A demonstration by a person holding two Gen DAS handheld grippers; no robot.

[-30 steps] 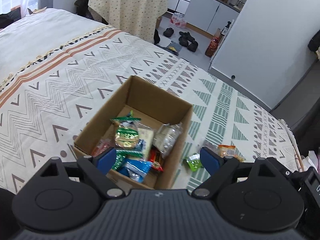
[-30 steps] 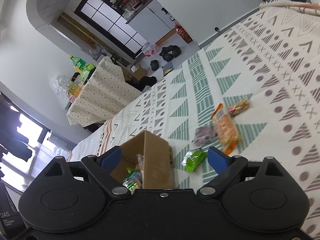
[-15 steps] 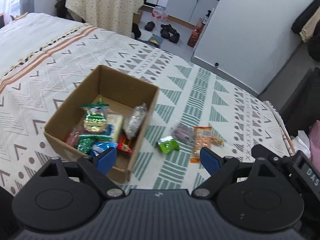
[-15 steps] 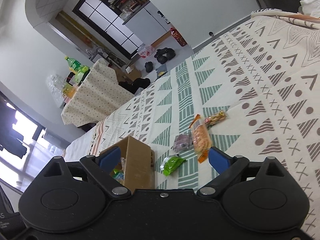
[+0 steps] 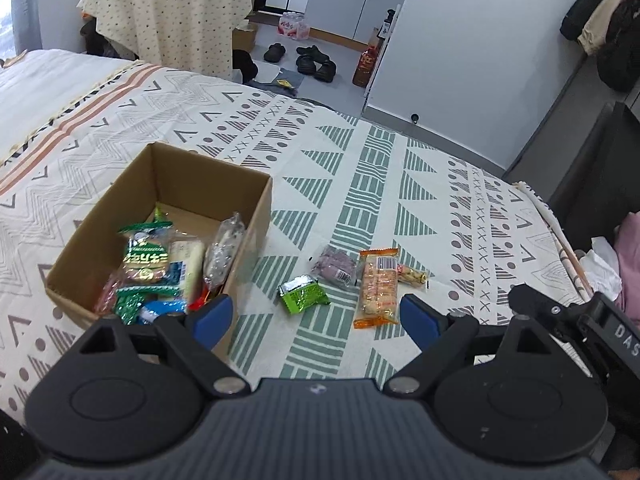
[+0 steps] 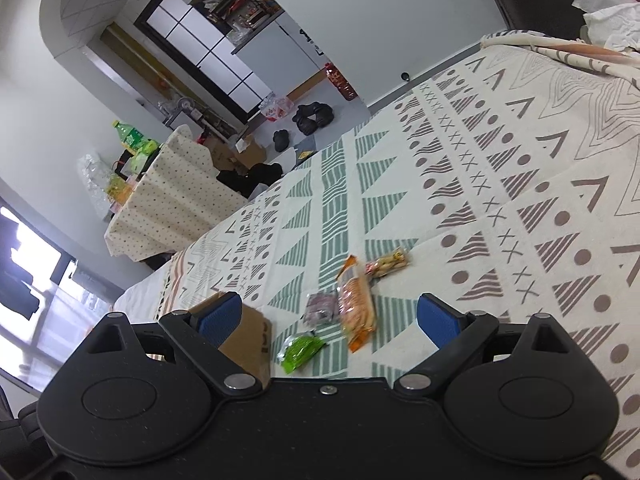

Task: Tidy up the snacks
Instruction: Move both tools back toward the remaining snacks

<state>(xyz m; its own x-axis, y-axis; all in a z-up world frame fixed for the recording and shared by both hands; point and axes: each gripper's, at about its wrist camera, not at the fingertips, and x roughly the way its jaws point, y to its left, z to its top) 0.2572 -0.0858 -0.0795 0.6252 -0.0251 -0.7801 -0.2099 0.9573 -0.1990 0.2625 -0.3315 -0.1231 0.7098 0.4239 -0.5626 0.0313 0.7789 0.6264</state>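
Note:
An open cardboard box (image 5: 208, 172) sits on the patterned bedspread (image 5: 360, 184) and holds several snack packets (image 5: 146, 264). Right of it lie loose snacks: a green packet (image 5: 303, 294), a purple packet (image 5: 335, 268), a long orange packet (image 5: 378, 288) and a small yellow candy (image 5: 412, 275). My left gripper (image 5: 316, 318) is open and empty, above the bed near the green packet. My right gripper (image 6: 330, 318) is open and empty, hovering above the green packet (image 6: 300, 350), the purple packet (image 6: 320, 308), the orange packet (image 6: 356, 300) and the candy (image 6: 388, 262). The box corner (image 6: 248, 340) shows at its left finger.
A table with a dotted cloth (image 5: 172, 12) stands beyond the bed. Shoes (image 5: 314, 62) and a bottle (image 5: 366, 62) are on the floor by a white wall. Clothes and tissue (image 5: 608, 264) lie at the bed's right edge. My right gripper's body (image 5: 580, 320) shows at right.
My left gripper has swung right and pulled back, so the box moved left in view and the loose snacks came between the fingers. My right gripper has shifted right and tilted up.

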